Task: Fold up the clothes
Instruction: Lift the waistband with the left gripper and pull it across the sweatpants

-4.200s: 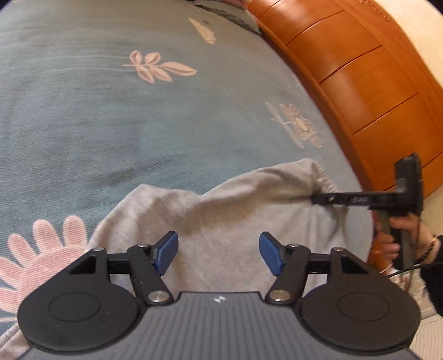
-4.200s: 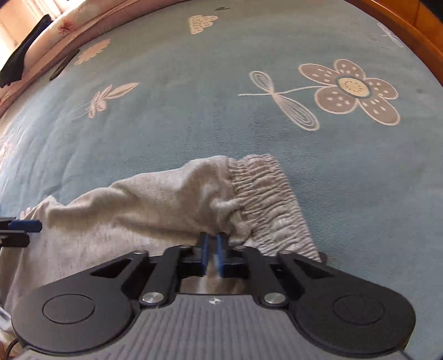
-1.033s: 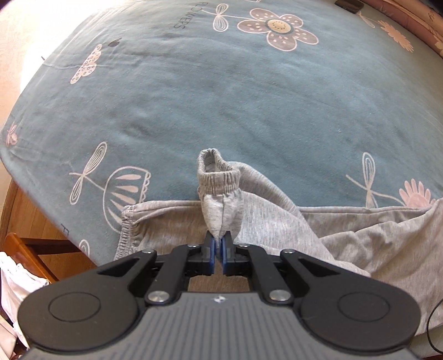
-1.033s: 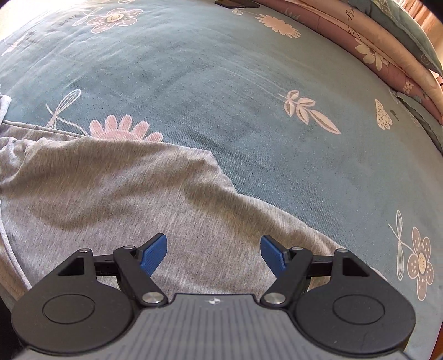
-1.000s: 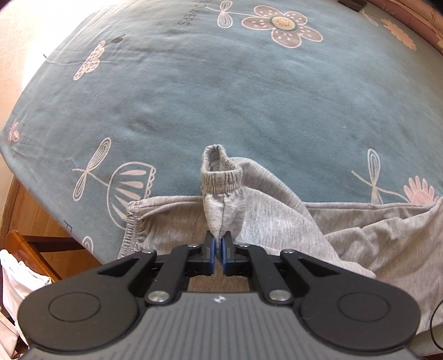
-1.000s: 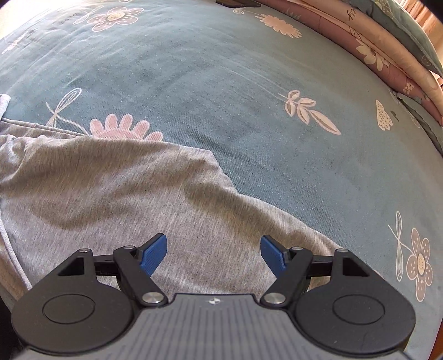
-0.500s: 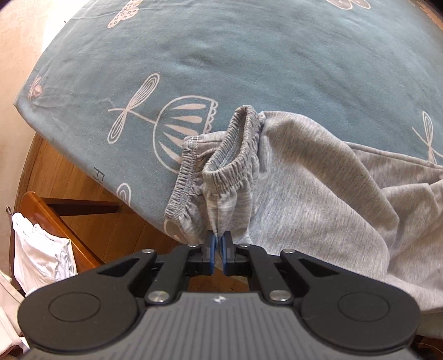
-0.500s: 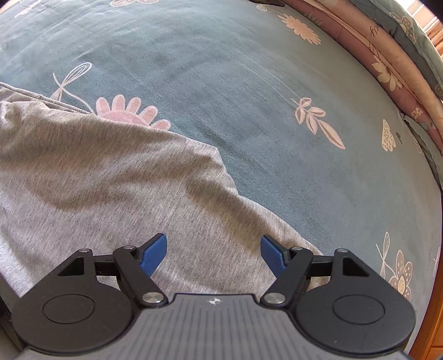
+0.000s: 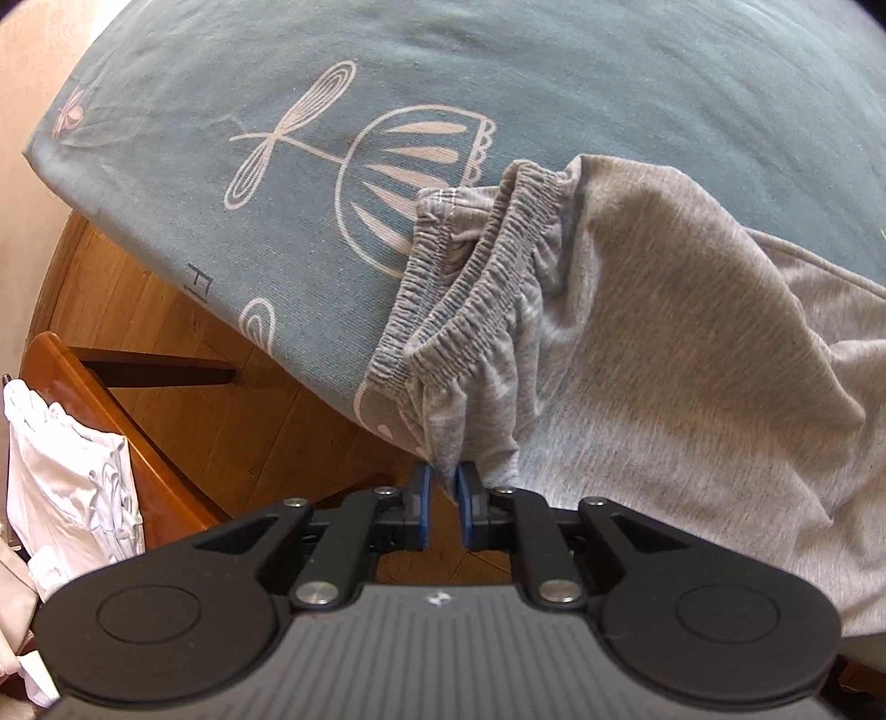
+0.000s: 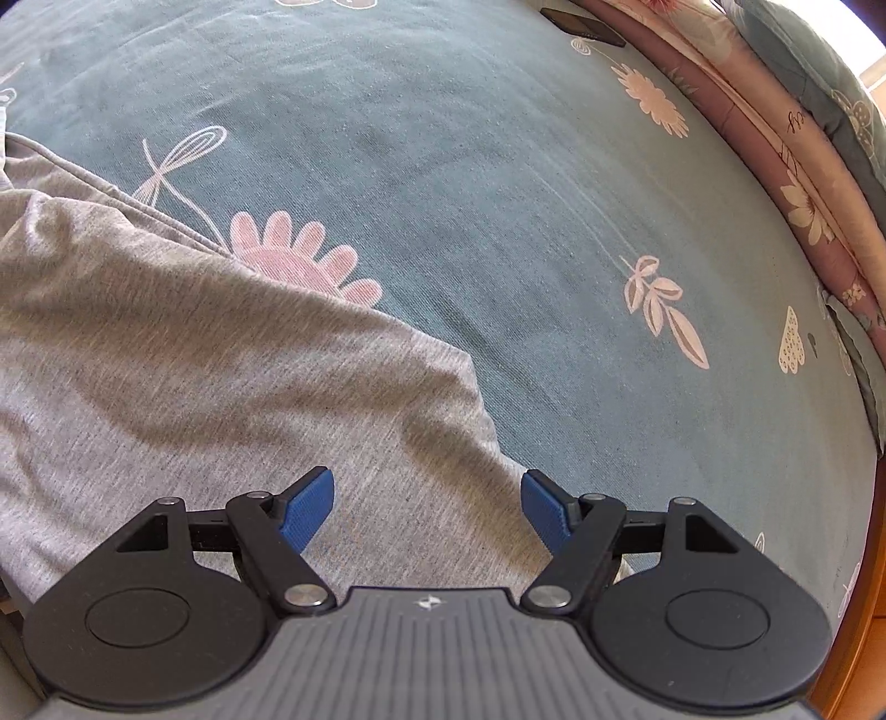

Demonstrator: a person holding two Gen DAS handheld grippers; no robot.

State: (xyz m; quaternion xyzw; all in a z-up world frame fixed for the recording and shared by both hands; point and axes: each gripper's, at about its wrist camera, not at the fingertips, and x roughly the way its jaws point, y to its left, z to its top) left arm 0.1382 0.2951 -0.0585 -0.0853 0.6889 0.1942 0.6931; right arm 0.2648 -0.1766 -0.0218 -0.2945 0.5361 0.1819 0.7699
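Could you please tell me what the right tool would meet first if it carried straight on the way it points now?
Most likely the grey trousers: the open right tool points down at the fabric on the bed sheet.

Trousers (image 9: 653, 332) lie on the bed (image 9: 554, 83) (cuffs (image 9: 470, 266) stacked at its corner).

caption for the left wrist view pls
Left hand-held gripper easing open around grey trousers' cuff at the bed edge.

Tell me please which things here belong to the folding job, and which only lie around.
Job:
- grey sweatpants
- left gripper, jaws just opening, cuff fabric between them
- right gripper, open

Lying around:
- white cloth on wooden chair
- pillows
- dark flat object
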